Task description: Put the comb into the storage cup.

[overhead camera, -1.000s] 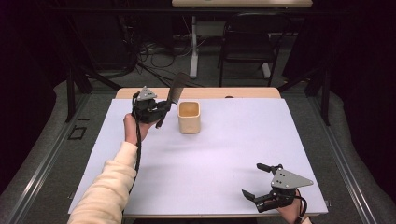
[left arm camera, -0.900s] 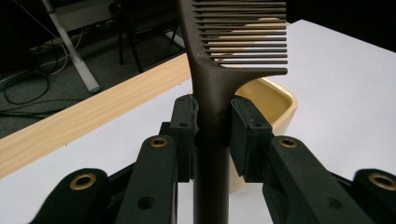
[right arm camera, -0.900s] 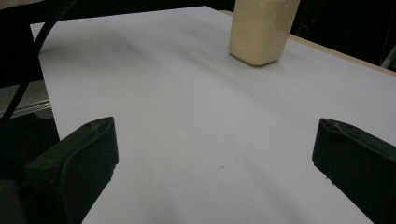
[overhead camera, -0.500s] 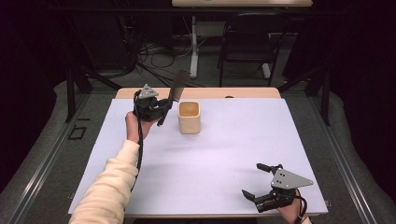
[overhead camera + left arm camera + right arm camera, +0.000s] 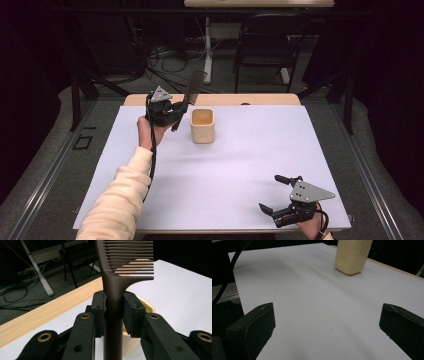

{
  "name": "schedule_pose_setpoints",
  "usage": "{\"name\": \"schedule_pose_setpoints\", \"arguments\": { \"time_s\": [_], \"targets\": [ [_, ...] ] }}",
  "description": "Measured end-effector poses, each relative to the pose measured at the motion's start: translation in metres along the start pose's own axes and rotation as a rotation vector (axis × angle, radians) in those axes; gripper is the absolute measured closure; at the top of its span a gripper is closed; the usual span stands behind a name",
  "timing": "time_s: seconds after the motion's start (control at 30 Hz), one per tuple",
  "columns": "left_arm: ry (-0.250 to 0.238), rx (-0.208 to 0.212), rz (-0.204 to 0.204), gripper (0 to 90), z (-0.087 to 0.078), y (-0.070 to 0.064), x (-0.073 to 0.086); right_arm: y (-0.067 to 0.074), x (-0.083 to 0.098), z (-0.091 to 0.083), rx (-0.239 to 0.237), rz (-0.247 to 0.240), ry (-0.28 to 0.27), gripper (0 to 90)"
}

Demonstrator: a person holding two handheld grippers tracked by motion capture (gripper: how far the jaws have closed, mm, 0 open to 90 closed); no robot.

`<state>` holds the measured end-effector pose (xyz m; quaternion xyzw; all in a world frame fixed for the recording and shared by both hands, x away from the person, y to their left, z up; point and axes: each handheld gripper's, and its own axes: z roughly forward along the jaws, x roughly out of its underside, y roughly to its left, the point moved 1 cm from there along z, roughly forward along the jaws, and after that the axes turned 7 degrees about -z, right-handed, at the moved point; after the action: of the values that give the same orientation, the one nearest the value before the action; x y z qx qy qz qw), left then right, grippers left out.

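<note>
Dark chairs and cables sit behind a desk [image 5: 225, 180] with a big white sheet on top. Near the far edge stands a small cream cup [image 5: 202, 125]. It is open at the top.

On the left side, a hand holds the left tongs [image 5: 176, 111] up just beside the cup. These tongs pinch a dark brown comb [image 5: 192, 90] by its handle. In the left gripper view, the two black pads [image 5: 98, 307] press the comb [image 5: 113, 293] from both sides. The comb stands up, and its teeth are at the top. The cup [image 5: 143, 308] shows just behind the comb there, so the comb is close to the cup but not inside it.

The right tongs [image 5: 274, 196] rest low at the near right corner of the desk, well apart from the cup. Their jaws are spread wide, with nothing between them. In the right gripper view, only white sheet lies between the jaws, and the cup [image 5: 352, 256] is far off.

I think the comb is going into the cup, handle first. A few things could go wrong. The cup looks small and light, so a bump from the comb or tongs could tip it or push it away. The comb is long, so if it leans on the rim, the cup may fall over. The handle is thin and smooth, so it might slip or twist in the pads.
</note>
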<state>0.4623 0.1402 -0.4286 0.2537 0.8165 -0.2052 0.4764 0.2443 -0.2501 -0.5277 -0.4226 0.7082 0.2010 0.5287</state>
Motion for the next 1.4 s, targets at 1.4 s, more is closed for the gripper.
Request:
{"name": "schedule_pose_setpoints", "arguments": {
  "time_s": [1.4],
  "targets": [
    [-0.112, 0.019, -0.007, 72.4, 0.030, -0.019, -0.031, -0.001, 0.000, 0.000, 0.002, 0.001, -0.005, 0.0]
  ]
}}
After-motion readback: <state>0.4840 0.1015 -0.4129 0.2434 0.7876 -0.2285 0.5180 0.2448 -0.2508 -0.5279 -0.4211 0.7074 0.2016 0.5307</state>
